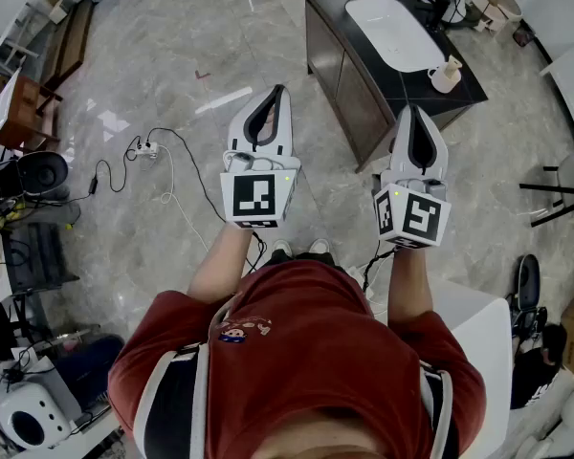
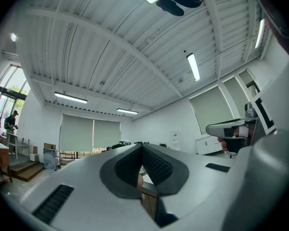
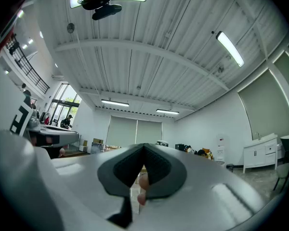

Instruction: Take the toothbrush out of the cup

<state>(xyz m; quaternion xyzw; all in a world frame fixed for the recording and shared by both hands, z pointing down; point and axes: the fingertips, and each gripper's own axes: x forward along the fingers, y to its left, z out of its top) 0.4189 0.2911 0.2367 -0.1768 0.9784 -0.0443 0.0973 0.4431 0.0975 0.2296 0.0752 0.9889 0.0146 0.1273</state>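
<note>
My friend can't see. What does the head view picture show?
A person in a red shirt holds the left gripper and right gripper, both shut, over a grey floor. Ahead, a dark cabinet carries a white sink and a cup.

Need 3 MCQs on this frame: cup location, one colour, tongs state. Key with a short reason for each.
1. Where does the cup stand?
A) on the floor
B) on the dark counter, beside the white basin
C) on a chair

2. What colour is the person's shirt?
A) red
B) blue
C) green

3. How are the left tongs and right tongs?
A) both wide open
B) one shut on a toothbrush
C) both shut, holding nothing

Key:
1 B: the head view shows the cup on the counter, next to the basin.
2 A: the shirt is plainly red.
3 C: in each gripper view the pads meet, with no toothbrush in them.
</note>
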